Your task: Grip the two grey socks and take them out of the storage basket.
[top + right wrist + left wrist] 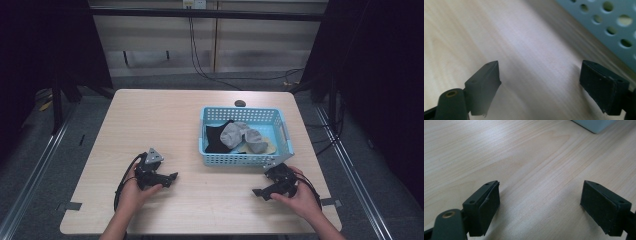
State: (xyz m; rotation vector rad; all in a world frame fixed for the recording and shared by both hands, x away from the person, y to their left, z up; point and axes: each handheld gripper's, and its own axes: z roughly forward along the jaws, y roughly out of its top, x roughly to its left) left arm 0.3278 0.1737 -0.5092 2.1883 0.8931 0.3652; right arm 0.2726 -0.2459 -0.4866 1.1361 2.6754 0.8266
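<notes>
Both grippers' jaws spread, empty | basket (212, 116) of socks (244, 137) beyond right gripper (260, 192)

My left gripper (172, 176) and right gripper (256, 192) are matte black, each trailing a black cable. The left carries a grey three-cornered plate. Jaw blocks are rectangular, with small screw holes and brass-coloured pivot pins.

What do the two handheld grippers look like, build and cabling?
Both are black. The left gripper carries a grey three-cornered plate on top and trails a black cable that loops beside the wrist. The right gripper trails a black cable too. Up close, the fingers are blocky black pads with small screw holes; a brass-coloured rivet sits at the left one's base. Forearms bare.
</notes>
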